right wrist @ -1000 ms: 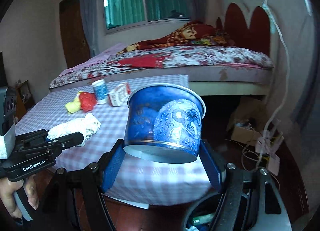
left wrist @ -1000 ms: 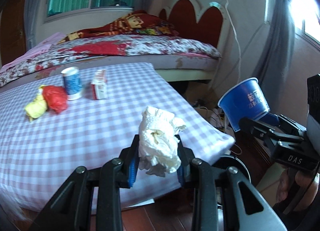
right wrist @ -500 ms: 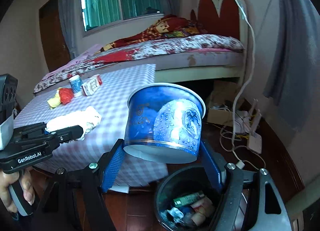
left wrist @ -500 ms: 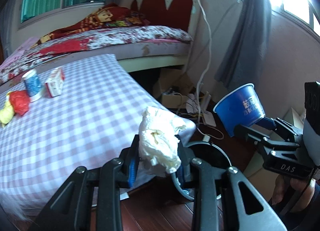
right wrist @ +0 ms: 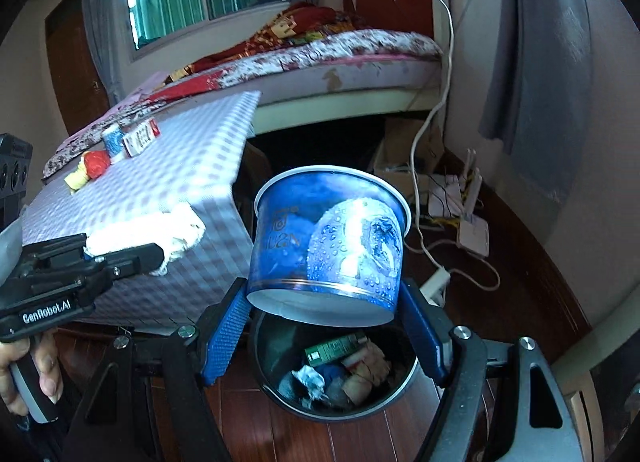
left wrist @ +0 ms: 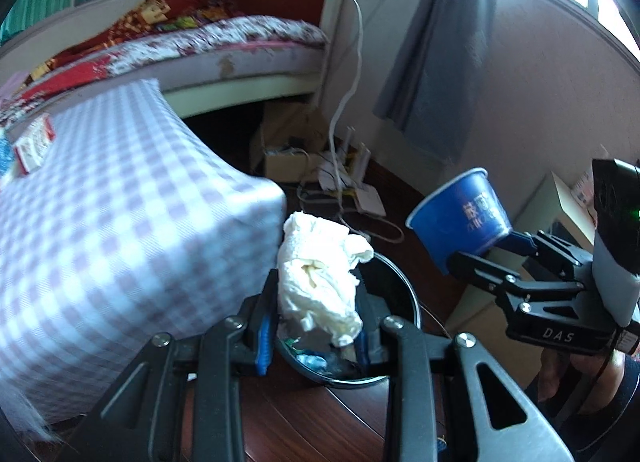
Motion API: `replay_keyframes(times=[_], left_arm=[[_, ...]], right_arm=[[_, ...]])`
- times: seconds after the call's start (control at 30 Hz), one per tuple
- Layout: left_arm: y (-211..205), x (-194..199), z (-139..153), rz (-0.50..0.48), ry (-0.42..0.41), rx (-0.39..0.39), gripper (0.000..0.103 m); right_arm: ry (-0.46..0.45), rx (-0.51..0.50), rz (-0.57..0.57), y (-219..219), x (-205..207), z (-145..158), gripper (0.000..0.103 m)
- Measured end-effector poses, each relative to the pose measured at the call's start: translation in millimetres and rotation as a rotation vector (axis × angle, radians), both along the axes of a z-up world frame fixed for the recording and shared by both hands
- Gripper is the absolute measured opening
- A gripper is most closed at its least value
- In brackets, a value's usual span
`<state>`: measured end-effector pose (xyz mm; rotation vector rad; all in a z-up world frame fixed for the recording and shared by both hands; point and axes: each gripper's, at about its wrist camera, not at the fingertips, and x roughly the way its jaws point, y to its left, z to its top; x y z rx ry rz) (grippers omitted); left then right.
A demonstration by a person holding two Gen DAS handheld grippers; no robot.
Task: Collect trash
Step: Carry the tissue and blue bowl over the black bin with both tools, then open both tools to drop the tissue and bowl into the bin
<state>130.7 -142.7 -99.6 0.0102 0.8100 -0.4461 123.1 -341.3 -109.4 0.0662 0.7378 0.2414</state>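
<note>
My left gripper (left wrist: 314, 336) is shut on a crumpled white tissue (left wrist: 320, 274), held just over the rim of the black trash bin (left wrist: 404, 286). In the right wrist view the right gripper (right wrist: 324, 338) is shut on a blue paper cup (right wrist: 328, 238), directly above the same bin (right wrist: 280, 386), which holds several scraps. The cup (left wrist: 460, 217) also shows at the right of the left wrist view. More trash lies on the checked table: a red and yellow wad (right wrist: 90, 167), a small blue cup (right wrist: 113, 141) and a red-white carton (right wrist: 140, 137).
The checked table (right wrist: 172, 177) stands left of the bin, its corner close to both grippers. A bed (right wrist: 340, 57) lies behind it. Cables, a power strip (right wrist: 434, 280) and a router (right wrist: 474, 232) litter the wooden floor beyond. A hand (right wrist: 36, 374) holds the left gripper's handle.
Both grippers have swung right off the table and lowered toward the bin, which now lies under them. The tissue and the cup stay gripped as before.
</note>
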Motion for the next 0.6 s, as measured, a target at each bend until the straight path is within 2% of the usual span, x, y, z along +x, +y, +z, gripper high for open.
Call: replay_keyframes(times=[0.27, 0.43, 0.6], left_arm=[[-20.5, 6.9, -28.6, -0.043, 0.077, 0.008, 0.032], [-25.8, 19.9, -45.4, -0.073, 0.127, -0.013, 0.032], [-29.6, 27.3, -58.0, -0.085, 0.167, -0.007, 0.033]], right_arm=[[0.08, -0.036, 0.026, -5.4, 5.8, -31.7, 0.075], [0.14, -0.087, 0.087, -4.8, 16.7, -51.0, 0.075], [0.184, -0.098, 0.132, -1.7, 30.2, -66.0, 0.075]])
